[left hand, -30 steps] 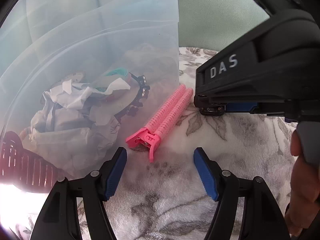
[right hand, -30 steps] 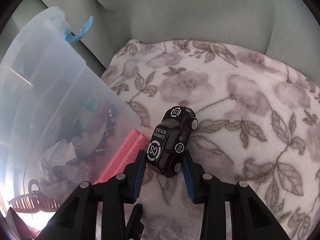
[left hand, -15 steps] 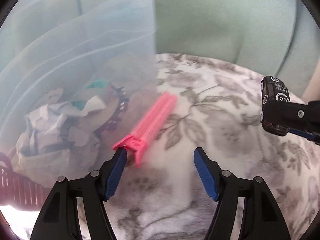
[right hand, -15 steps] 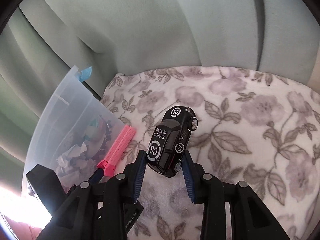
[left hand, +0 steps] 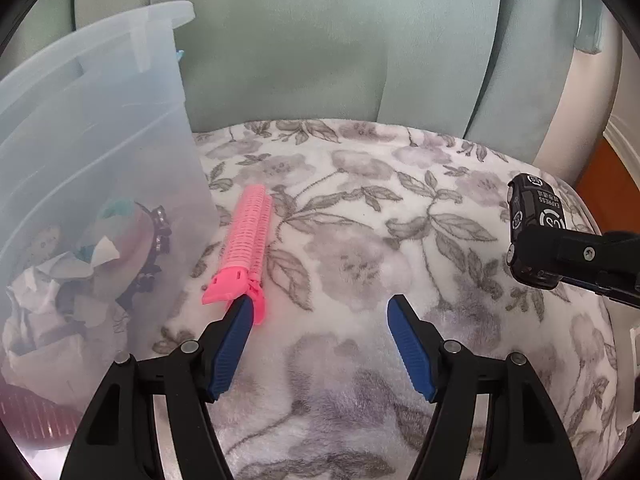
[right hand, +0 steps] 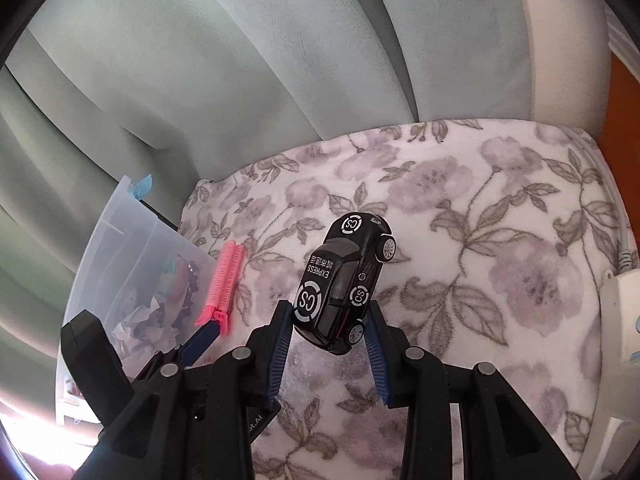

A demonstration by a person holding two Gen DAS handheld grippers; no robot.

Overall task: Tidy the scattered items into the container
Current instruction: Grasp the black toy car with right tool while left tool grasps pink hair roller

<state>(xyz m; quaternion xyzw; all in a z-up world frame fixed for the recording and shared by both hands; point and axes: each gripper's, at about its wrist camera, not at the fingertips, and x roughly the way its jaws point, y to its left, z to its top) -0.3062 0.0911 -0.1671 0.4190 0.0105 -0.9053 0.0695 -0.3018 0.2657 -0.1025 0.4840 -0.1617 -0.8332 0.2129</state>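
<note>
Right gripper (right hand: 326, 322): blue pads clamped on the rear flanks of a toy car (right hand: 343, 280). Car black, white "CS" roundels and "EXPRESS" on the roof, nose pointing away from the gripper, held clear above the blanket (right hand: 460, 240).

Left gripper (left hand: 320, 312): jaws apart, nothing between them. Left pad (left hand: 236, 340) tip overlaps the hinged end of the clip (left hand: 244, 248); whether it touches cannot be told.

Clip: pink, ribbed, long; lies flat on the blanket just ahead and left of the left gripper, running away from it, close along the bin (left hand: 80, 128) wall.

Bin: translucent plastic, left of both grippers, standing on the blanket. Contents seen through the wall: crumpled paper (left hand: 36, 288), a dark beaded band (left hand: 158, 236), something teal, a red slotted piece near the bottom corner.

Blanket: white plush with grey flower and leaf print; covers the seat under both grippers.

Right edge, beyond the right gripper: a white cable (right hand: 616, 216) running along the blanket edge to a white box.

Farthest: pale green cushions (left hand: 320, 40) rising behind blanket and bin.
</note>
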